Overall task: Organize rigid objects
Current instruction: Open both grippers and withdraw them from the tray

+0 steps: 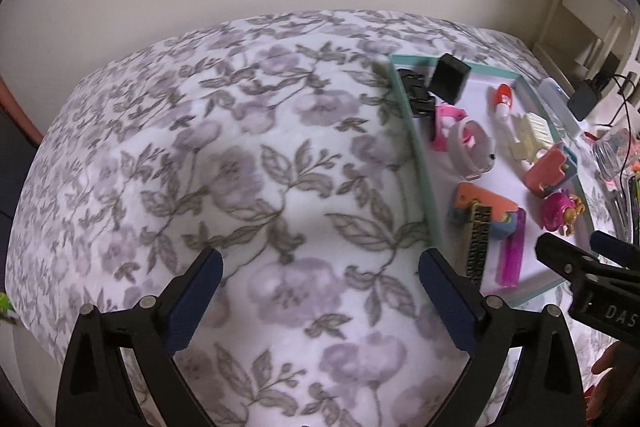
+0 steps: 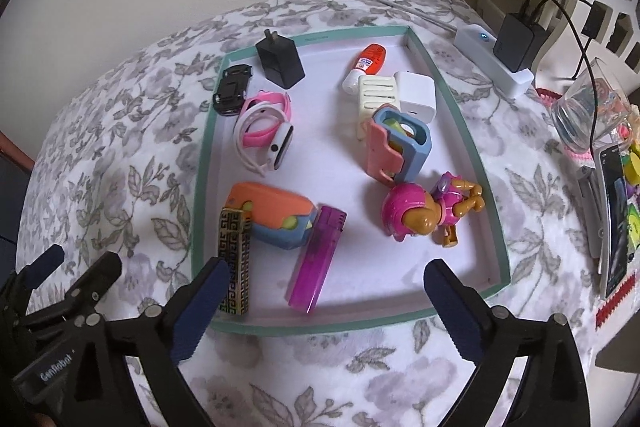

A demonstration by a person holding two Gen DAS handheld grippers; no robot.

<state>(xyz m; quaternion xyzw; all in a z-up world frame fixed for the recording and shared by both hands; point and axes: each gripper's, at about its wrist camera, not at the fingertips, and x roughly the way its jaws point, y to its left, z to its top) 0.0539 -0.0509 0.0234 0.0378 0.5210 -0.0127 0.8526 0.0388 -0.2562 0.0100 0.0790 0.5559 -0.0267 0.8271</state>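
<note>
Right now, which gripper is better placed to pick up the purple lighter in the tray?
Probably the right gripper: open, with the purple lighter just ahead; the left gripper faces bare cloth.

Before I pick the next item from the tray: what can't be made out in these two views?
- Left wrist view: the tray wall hides part of the black toy car; the gold-patterned bar is blurred.
- Right wrist view: the white charger sits partly behind the cream rack.
- Right wrist view: items beyond the glass are cut off by the frame edge.
</note>
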